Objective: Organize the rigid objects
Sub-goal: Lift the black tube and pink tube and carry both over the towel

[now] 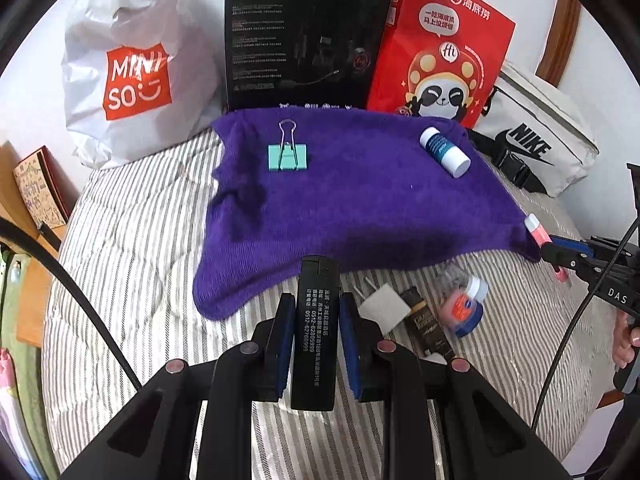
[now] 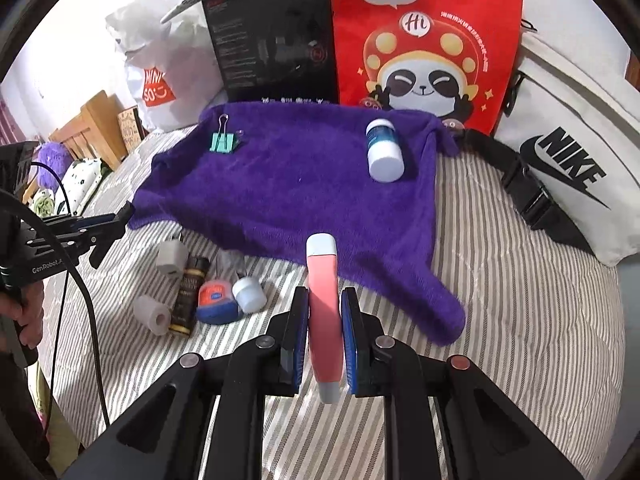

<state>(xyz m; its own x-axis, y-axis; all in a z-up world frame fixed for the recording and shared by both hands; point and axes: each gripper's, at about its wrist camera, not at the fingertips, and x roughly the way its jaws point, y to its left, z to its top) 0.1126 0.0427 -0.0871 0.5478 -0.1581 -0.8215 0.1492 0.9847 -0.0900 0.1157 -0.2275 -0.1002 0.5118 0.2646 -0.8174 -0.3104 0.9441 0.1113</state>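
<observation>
Left gripper point(image 1: 316, 344) clamps a flat black rectangular lighter-like case with white printed text point(image 1: 315, 328) between its blue pads, holding it above the near edge of the fuzzy purple cloth point(image 1: 360, 200). Right gripper point(image 2: 325, 336) is closed on a smooth pink tube with pale grey-blue caps at both ends point(image 2: 325, 312), upright between its blue pads over the grey-and-white striped quilted bedding point(image 2: 520, 300). On the cloth rest a mint-green metal binder clip with wire handles point(image 1: 287, 155) and, well apart, a white plastic bottle with a teal label point(image 1: 444, 151), lying on its side. Just off the cloth's near edge sits a cluster: a white plug adapter point(image 2: 171, 258), a dark slim box with gold print point(image 2: 189, 296), an orange-and-blue round jar point(image 2: 216, 302), a pale capped jar point(image 2: 249, 294) and a translucent cylinder point(image 2: 152, 314). Behind stand a white Miniso bag point(image 1: 128, 68), a black carton point(image 1: 304, 40), a red panda-print bag point(image 1: 440, 52) and a white Nike pouch point(image 1: 540, 136).
</observation>
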